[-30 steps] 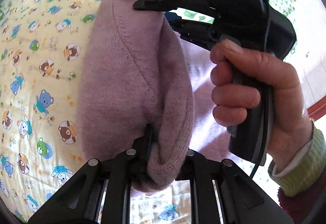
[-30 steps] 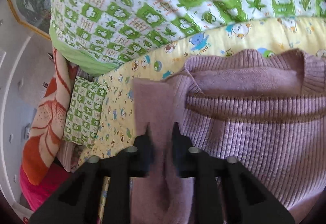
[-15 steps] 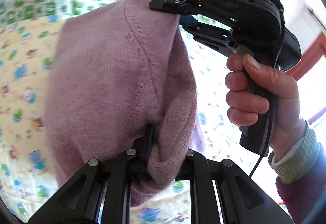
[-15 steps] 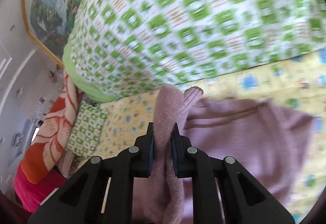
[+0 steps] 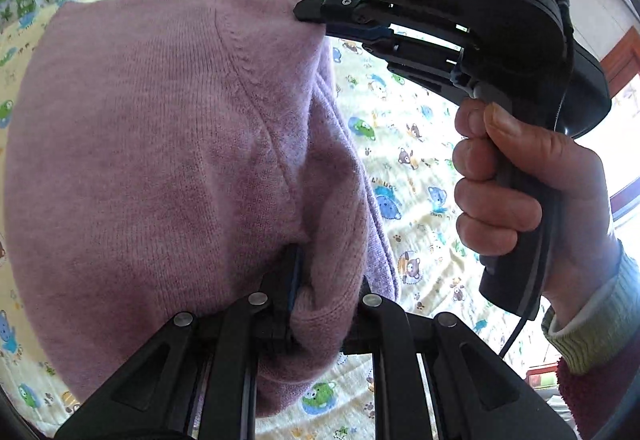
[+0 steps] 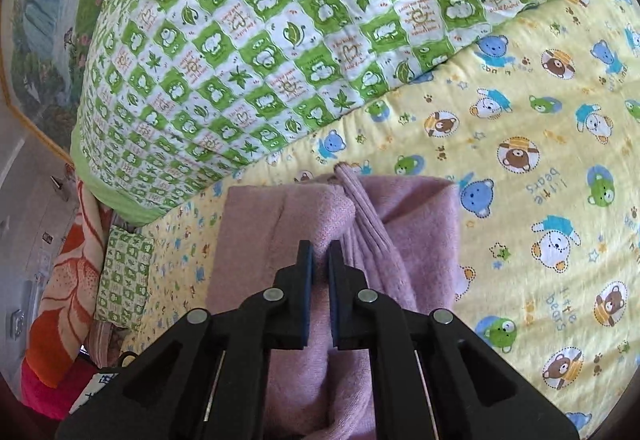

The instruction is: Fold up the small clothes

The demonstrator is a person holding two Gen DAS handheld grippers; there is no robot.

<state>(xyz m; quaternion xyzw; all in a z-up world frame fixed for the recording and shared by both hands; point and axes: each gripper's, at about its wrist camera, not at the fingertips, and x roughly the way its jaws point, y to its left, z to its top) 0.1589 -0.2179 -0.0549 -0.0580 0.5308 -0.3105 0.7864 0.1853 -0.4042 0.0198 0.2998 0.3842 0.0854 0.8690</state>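
A mauve knitted sweater [image 5: 160,160] fills most of the left wrist view, bunched up over the yellow bear-print sheet [image 5: 420,160]. My left gripper [image 5: 324,280] is shut on a thick fold of it; the fabric hides one finger. My right gripper [image 5: 310,10], held by a hand [image 5: 520,180], pinches the sweater's top right corner. In the right wrist view the sweater [image 6: 420,224] lies folded under the right gripper [image 6: 320,260]. Its jaws are closing, with only a thin strip of knit in the narrow gap.
A green and white checked quilt [image 6: 280,20] is piled along the far side of the yellow sheet [image 6: 520,120]. An orange flowered blanket [image 6: 68,280] and a small checked cushion [image 6: 124,276] lie at the bed's left end. A painted wall [image 6: 44,20] stands behind.
Both grippers have carried the sweater across the bed. In the right wrist view the ribbed collar is gone and the sweater hangs folded. The right jaws have narrowed on thinner fabric.
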